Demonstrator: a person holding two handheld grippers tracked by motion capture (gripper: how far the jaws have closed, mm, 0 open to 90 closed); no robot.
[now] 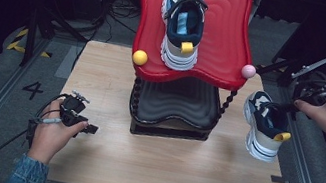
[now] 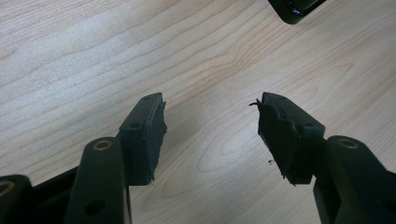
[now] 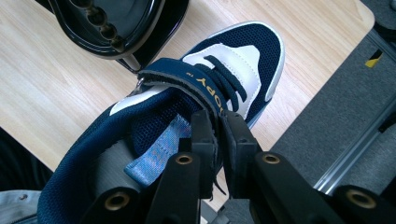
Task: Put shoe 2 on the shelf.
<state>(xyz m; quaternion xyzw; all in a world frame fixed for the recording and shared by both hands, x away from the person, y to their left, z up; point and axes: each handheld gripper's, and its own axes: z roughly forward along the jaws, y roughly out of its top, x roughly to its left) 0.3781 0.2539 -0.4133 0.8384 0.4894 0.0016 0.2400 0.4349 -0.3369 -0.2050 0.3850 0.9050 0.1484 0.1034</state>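
Observation:
A navy and white shoe [image 1: 265, 127] with a yellow heel tab sits at the table's right edge. My right gripper [image 1: 286, 107] is shut on the collar of this shoe [image 3: 196, 88], its jaws pinching the side wall near the strap. A matching second shoe [image 1: 182, 21] rests on the red upper tray [image 1: 225, 41] of a two-tier stand. My left gripper [image 1: 89, 128] hovers low over the wooden table [image 2: 196, 60] at the front left, open, with nothing between its pads [image 2: 150, 135].
The stand's black lower tray [image 1: 174, 104] sits mid-table, its corner [image 2: 294, 8] showing in the left gripper view. A yellow ball [image 1: 140, 57] and a pink ball [image 1: 248, 71] cap the red tray's front corners. Metal rails and grey floor flank the table.

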